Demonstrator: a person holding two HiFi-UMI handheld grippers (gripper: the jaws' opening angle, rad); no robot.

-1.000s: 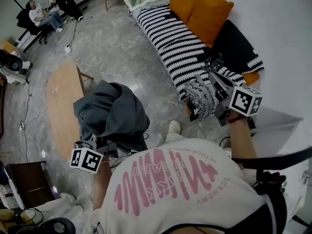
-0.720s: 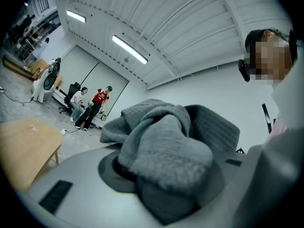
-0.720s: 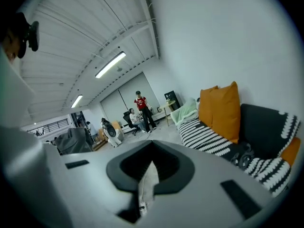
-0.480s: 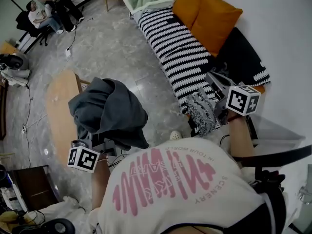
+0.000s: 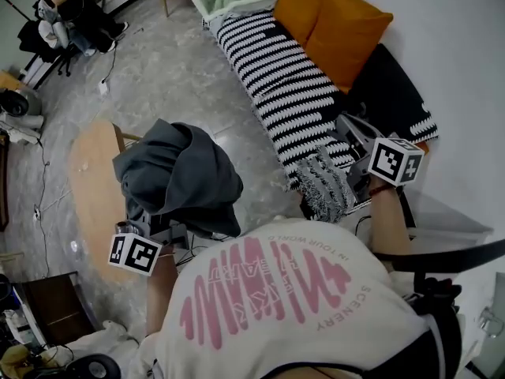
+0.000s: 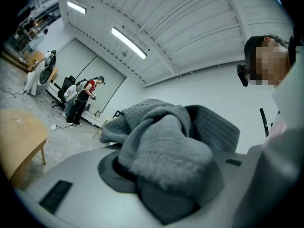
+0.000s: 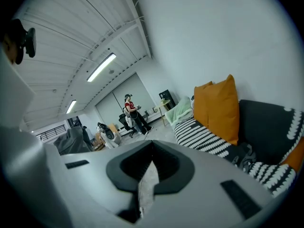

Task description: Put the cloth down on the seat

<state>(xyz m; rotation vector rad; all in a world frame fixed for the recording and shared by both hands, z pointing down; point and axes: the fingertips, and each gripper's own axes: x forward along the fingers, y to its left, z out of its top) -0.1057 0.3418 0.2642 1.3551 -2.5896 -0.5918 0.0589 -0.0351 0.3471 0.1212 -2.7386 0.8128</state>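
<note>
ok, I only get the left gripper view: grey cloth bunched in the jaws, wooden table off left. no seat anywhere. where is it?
Observer: Head view shows the sofa, draped with a striped throw, up and right of the grey cloth.
Operator: cloth over it yet?
Observer: No, it is held by the wooden table's edge, short of the sofa.
Operator: right side free?
Observer: No. The right hand-held gripper is shut on a thin pale strip of fabric, seemingly the throw's fringed end.
</note>
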